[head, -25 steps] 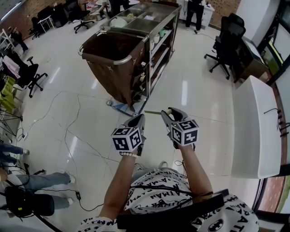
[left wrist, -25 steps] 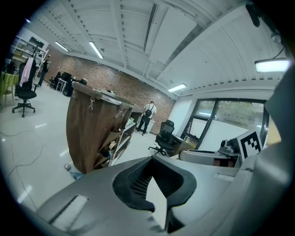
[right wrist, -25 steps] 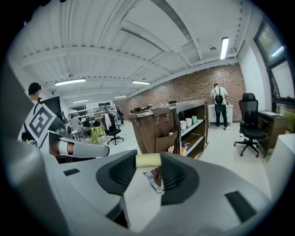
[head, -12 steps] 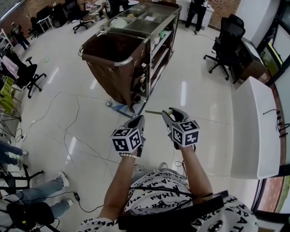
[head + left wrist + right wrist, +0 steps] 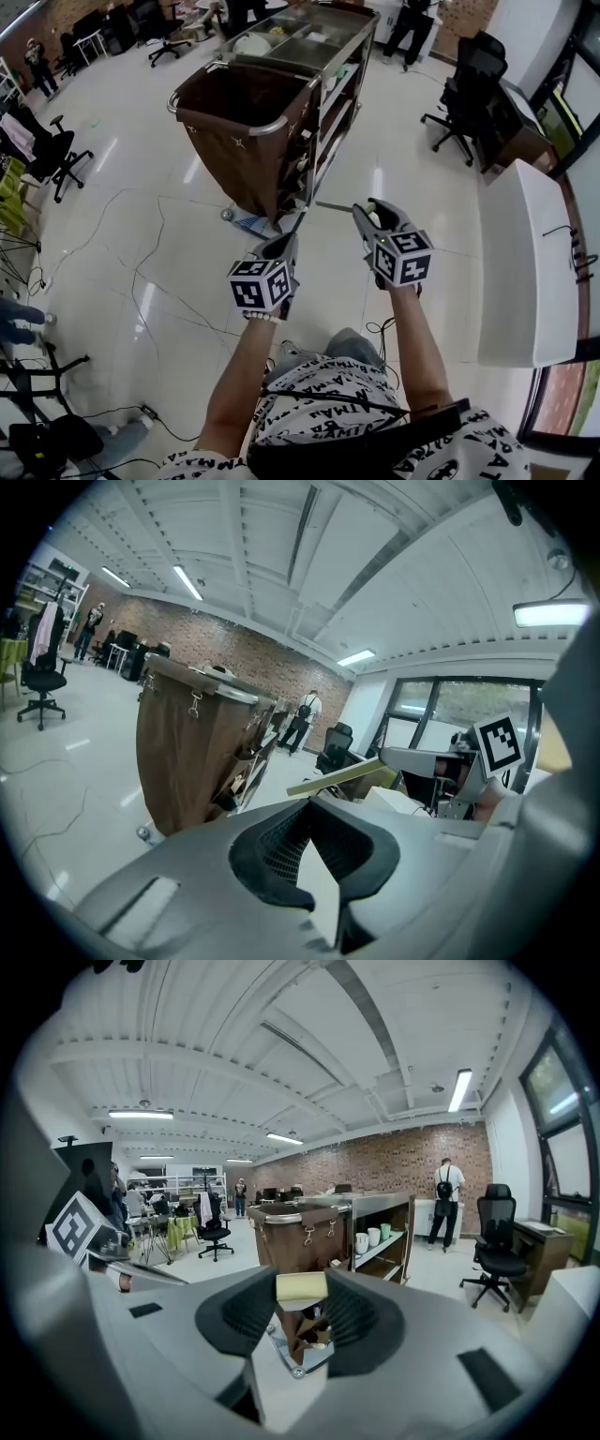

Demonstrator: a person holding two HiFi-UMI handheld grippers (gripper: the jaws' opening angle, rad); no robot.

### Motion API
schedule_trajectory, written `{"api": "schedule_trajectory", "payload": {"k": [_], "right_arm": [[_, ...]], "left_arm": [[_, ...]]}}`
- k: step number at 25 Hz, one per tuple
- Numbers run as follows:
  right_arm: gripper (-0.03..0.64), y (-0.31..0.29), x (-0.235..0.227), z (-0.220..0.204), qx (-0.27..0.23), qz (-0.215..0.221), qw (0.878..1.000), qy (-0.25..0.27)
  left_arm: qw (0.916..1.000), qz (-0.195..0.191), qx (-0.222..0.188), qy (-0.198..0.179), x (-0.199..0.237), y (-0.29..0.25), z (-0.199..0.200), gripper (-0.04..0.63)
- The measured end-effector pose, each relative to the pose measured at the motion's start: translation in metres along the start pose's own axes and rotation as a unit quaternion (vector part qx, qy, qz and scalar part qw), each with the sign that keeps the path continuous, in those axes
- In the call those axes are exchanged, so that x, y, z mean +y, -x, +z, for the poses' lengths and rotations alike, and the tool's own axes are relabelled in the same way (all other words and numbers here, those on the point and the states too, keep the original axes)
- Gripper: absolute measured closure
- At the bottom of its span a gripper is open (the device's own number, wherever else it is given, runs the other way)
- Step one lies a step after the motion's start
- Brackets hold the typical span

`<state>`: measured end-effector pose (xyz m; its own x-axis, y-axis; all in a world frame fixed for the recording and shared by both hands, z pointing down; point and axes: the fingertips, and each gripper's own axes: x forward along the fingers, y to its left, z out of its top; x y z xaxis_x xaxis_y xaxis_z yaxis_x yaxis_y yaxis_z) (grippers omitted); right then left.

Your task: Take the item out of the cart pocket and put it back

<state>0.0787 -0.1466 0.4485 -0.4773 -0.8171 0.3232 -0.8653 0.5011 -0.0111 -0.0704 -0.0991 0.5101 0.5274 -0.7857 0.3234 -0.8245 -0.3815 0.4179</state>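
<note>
My right gripper (image 5: 370, 214) is shut on one end of a thin, flat yellow-green item (image 5: 334, 206), which sticks out level to the left. From the right gripper view, that item (image 5: 301, 1286) is seen edge-on, pinched between the pads. It also shows in the left gripper view, where the item (image 5: 336, 776) hangs above the floor. My left gripper (image 5: 281, 246) is held lower and to the left, its fingertips together with nothing in them. The cart (image 5: 328, 84), with a brown bag (image 5: 246, 131) on its near end, stands just ahead. Its pockets are not clearly visible.
A white counter (image 5: 530, 262) runs along the right. Black office chairs stand at the right rear (image 5: 466, 89) and far left (image 5: 52, 155). Cables (image 5: 150, 272) trail over the glossy floor at left. People stand at the back of the room.
My right gripper has moved forward and right with the item still in it. The cart now lies a little closer. The left gripper has hardly shifted.
</note>
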Motion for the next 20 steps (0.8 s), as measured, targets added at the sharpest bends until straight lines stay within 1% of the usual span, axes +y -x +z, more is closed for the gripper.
{"api": "schedule_trajectory", "payload": {"k": [3,6,10,14,20], "right_arm": [[0.453,-0.008,0.000,0.012,-0.007,-0.005,1.000,0.005],[0.453,-0.026,0.008,0.018,-0.007,0.004,1.000,0.016],[0.453,-0.054,0.005,0.033,-0.011,0.014,0.999,0.032],[0.453,-0.093,-0.005,0.046,-0.015,0.030,0.999,0.040],[0.453,-0.154,-0.026,0.051,-0.001,0.050,0.998,0.045]], "left_arm": [[1.0000,0.003,0.000,-0.001,0.010,0.003,0.004,0.594],[0.9999,0.011,-0.003,0.005,0.025,0.006,0.003,0.594],[0.9997,0.021,-0.007,0.009,0.036,-0.003,0.012,0.594],[0.9993,0.036,-0.013,0.007,0.052,-0.017,0.027,0.594],[0.9986,0.051,-0.011,0.005,0.068,-0.052,0.048,0.594]]}}
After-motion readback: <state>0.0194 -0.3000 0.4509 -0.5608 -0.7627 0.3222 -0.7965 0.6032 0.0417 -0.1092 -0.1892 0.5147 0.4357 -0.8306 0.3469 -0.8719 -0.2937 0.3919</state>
